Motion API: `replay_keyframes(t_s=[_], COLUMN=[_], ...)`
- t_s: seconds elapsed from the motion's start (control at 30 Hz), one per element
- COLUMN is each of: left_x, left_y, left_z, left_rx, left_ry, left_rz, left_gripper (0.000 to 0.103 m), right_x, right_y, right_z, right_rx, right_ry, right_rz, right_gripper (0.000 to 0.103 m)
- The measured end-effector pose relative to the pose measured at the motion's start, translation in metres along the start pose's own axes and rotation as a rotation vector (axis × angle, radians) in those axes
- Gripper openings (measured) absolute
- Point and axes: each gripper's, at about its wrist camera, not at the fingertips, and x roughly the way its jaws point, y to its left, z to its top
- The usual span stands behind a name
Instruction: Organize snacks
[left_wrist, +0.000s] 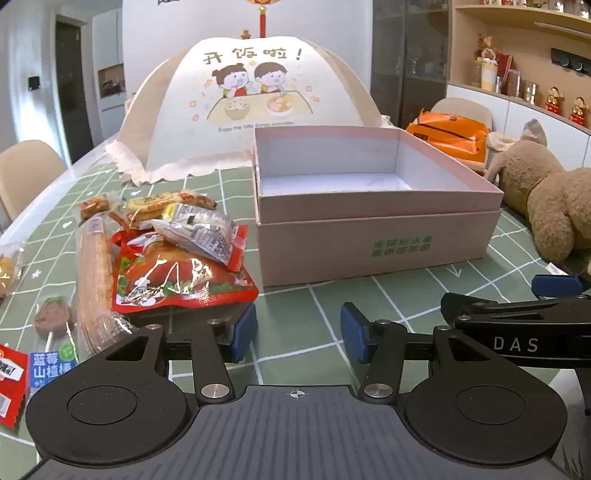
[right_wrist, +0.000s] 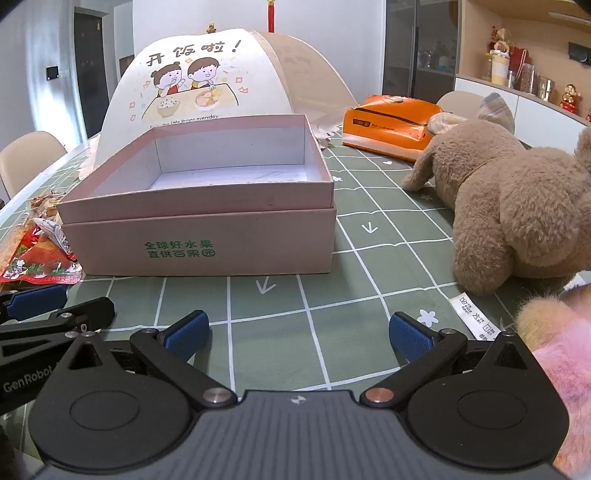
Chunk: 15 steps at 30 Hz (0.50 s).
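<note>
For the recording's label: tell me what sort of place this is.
Most likely a home dining room: a table under a green checked cloth, a folding food cover, and display shelves with jars and figurines.

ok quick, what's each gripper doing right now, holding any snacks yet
left gripper: open, nothing between the jaws, red snack packet just ahead to its left.
right gripper: wide open, empty, over bare tablecloth.

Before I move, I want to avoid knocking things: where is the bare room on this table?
Free: the green cloth in front of the pink box, and the strip between box and plush dog. The box inside is empty. Crowded: the snack pile left of the box.
</note>
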Motion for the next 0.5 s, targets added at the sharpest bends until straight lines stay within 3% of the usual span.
replay_keyframes(t_s=[0.5], left_x=[0.0002], left_y=[-0.0006], left_z=[-0.0002], left_rx=[0.013], left_ry=[0.002], left_rz=[0.01], left_gripper=[0.057], right_x=[-0.0004], right_y=[-0.0013], right_z=[0.0001], right_rx=[-0.003], right_ry=[0.001], right_rz=[0.009], right_gripper=[0.103])
